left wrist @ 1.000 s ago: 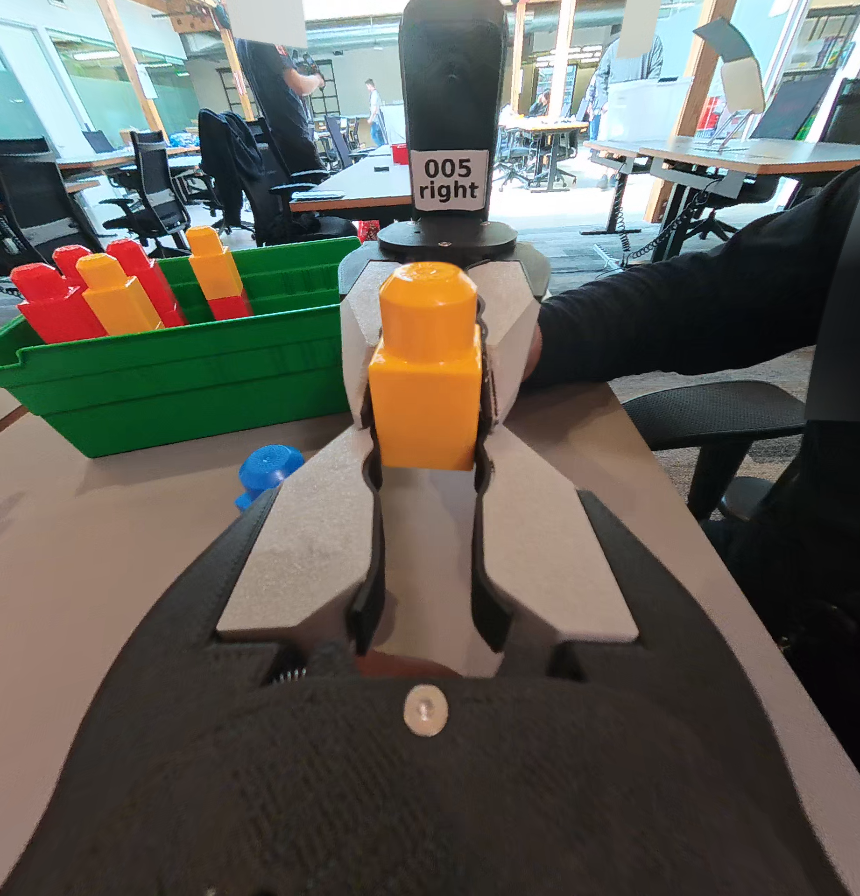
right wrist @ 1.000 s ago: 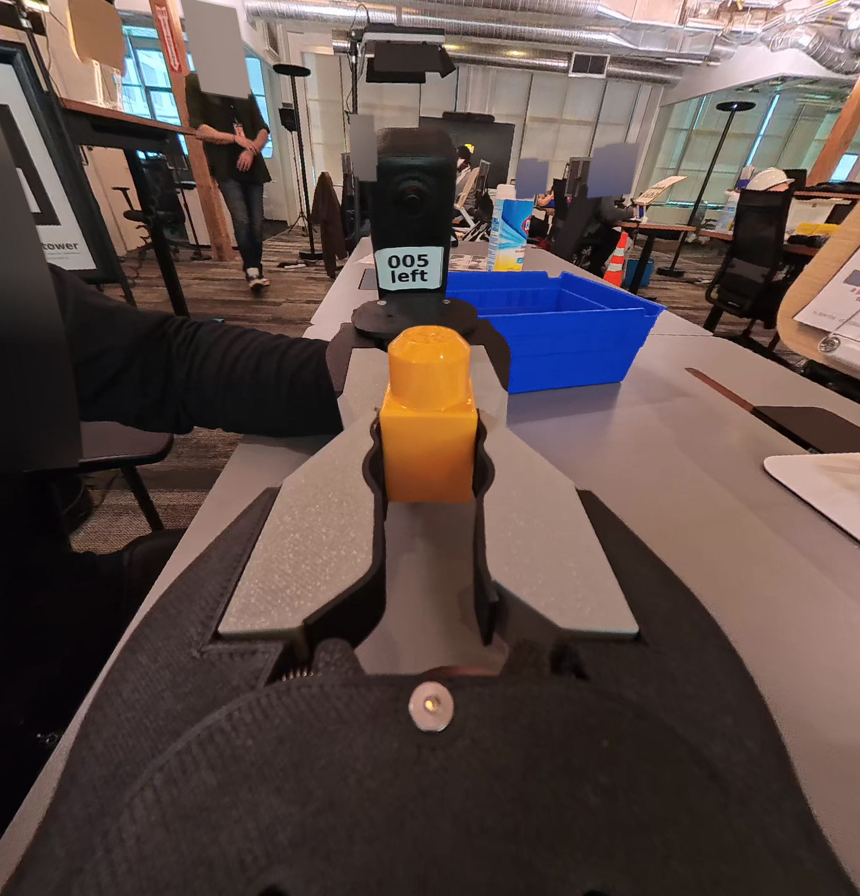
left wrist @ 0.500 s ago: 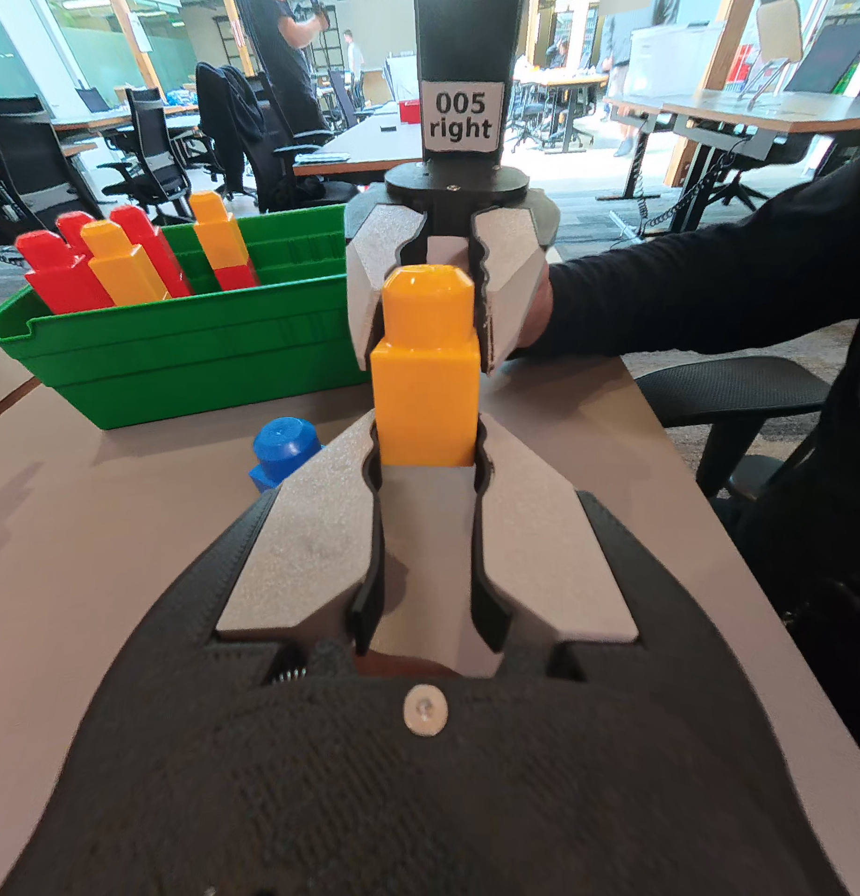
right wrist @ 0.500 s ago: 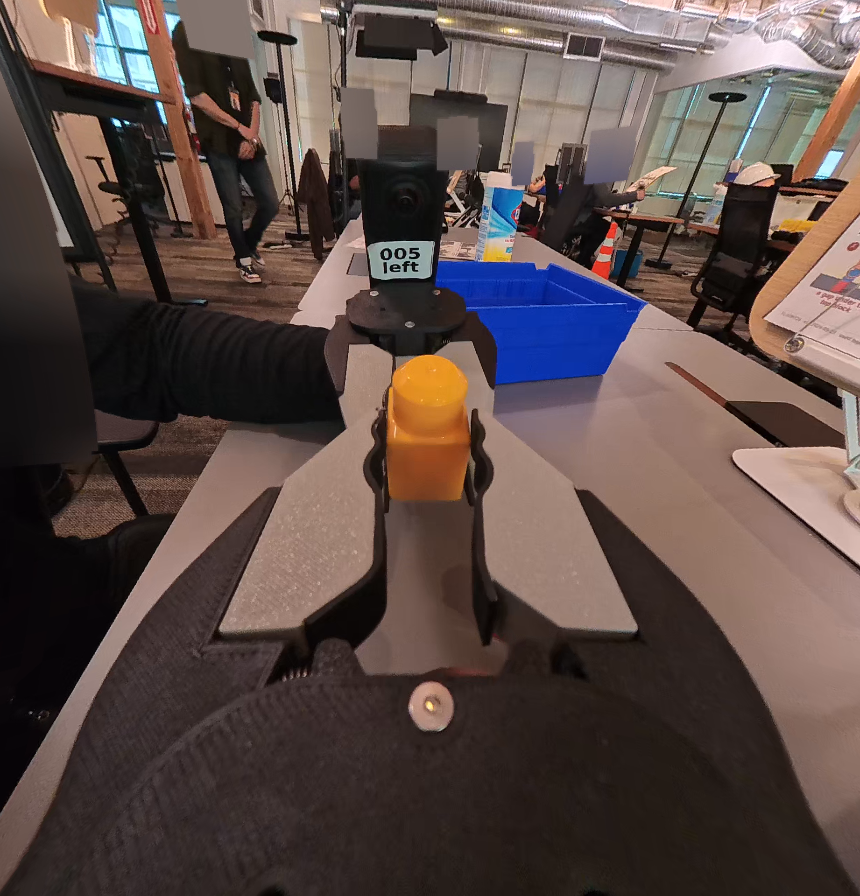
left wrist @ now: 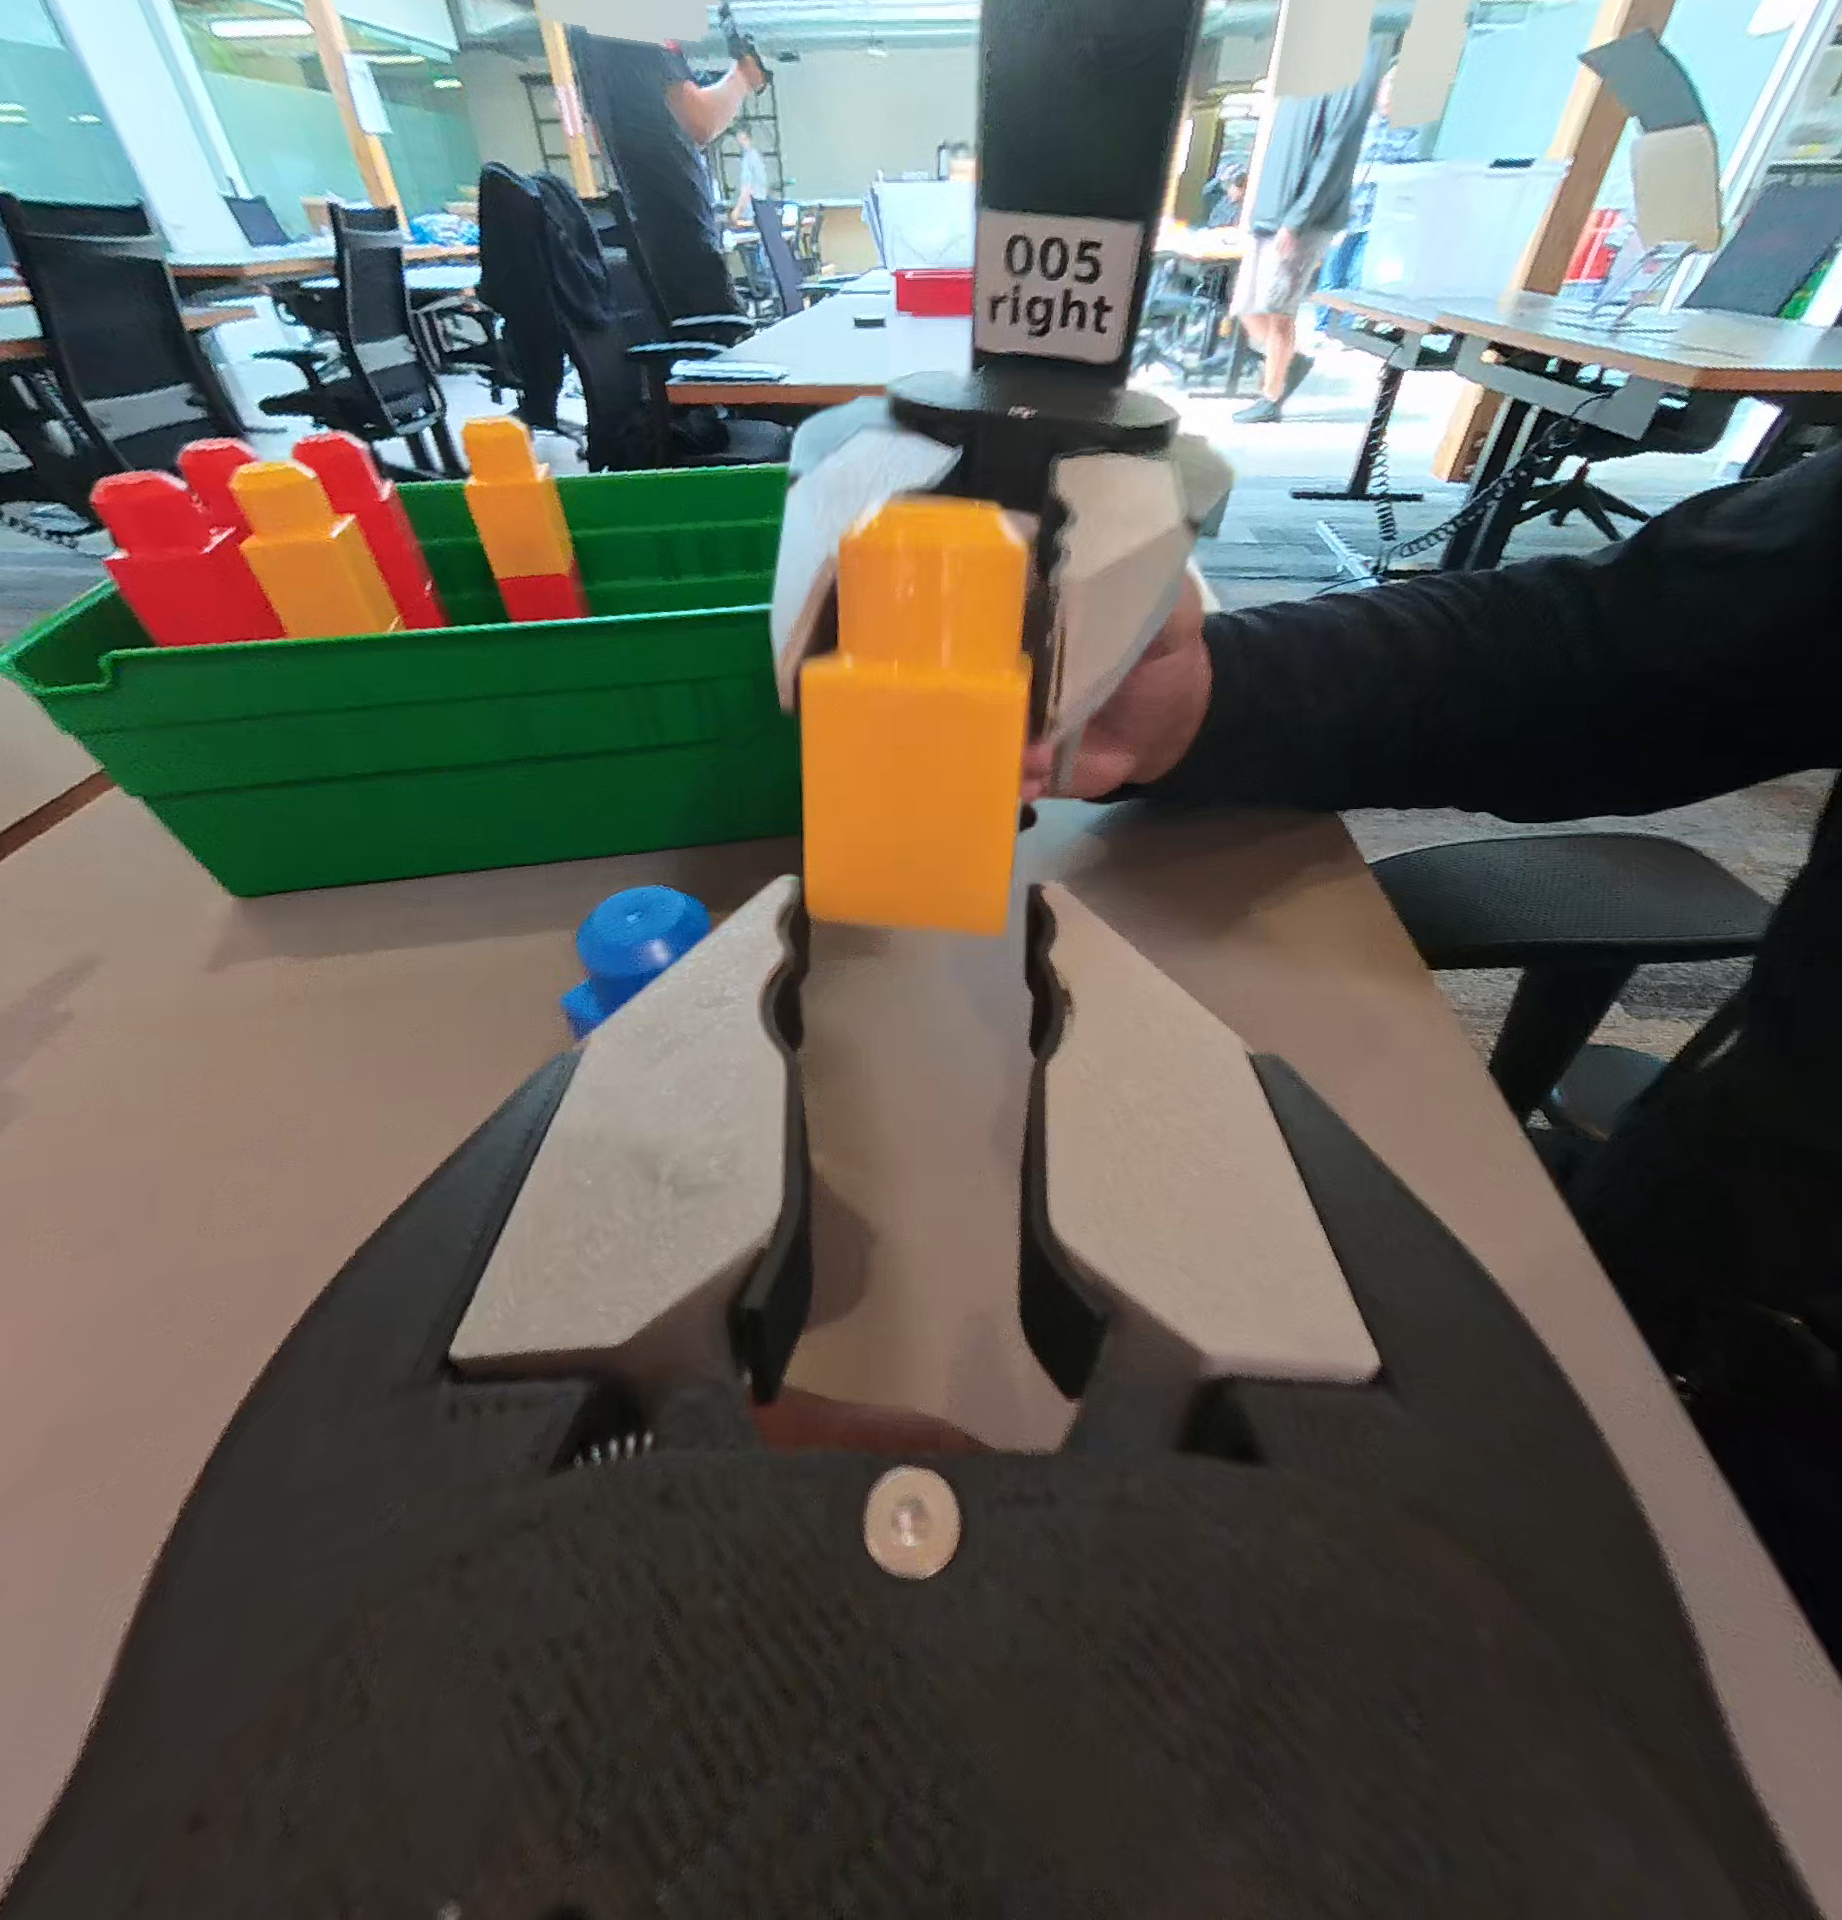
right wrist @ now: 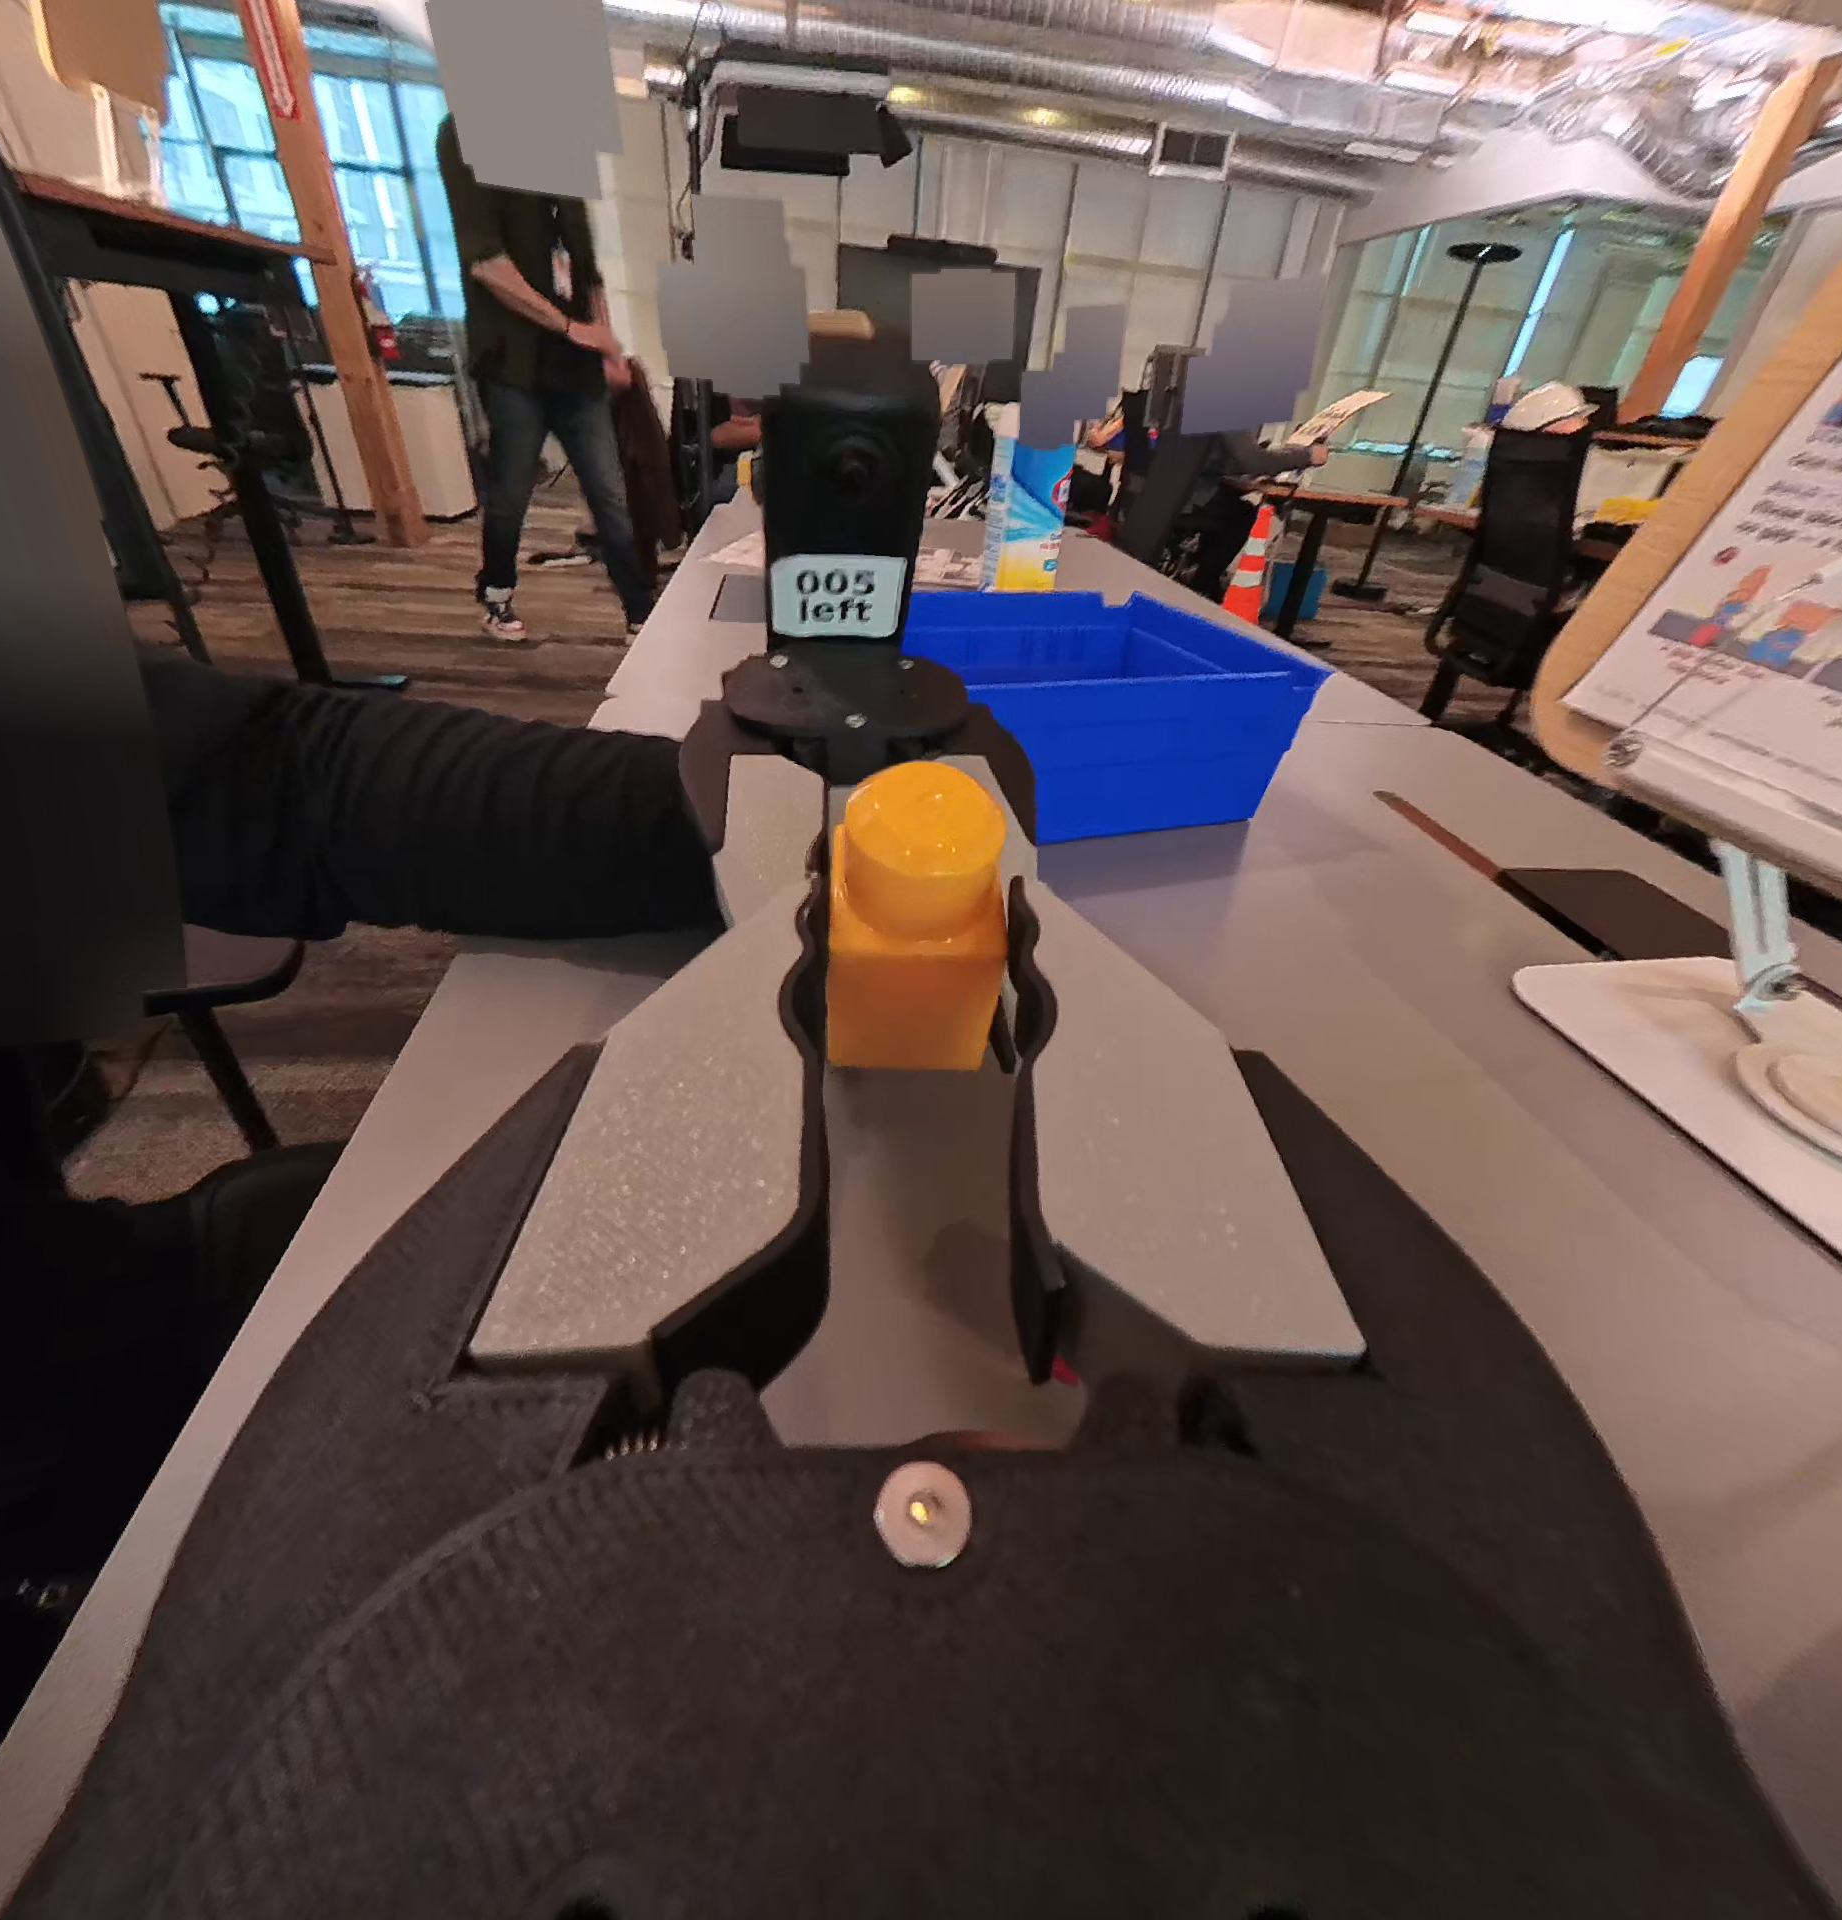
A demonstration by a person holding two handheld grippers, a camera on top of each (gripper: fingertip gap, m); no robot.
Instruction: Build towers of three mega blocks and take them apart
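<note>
The left tool (left wrist: 912, 935) is released, its fingers apart from the orange block (left wrist: 912, 769) at 12 o'clock. The right tool (right wrist: 912, 977) grasps this block, probably above the table (left wrist: 221, 1091). At 10 o'clock stands a green bin (left wrist: 429, 748).

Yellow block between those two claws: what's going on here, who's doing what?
A person holds a claw in each hand, facing one another over a grey table. The right claw is closed on an upright yellow block, held off the table. The left claw meets the same block from the opposite side; whether it grips is unclear. A blue block lies loose on the table, and a green bin behind holds red and yellow stacks.
</note>
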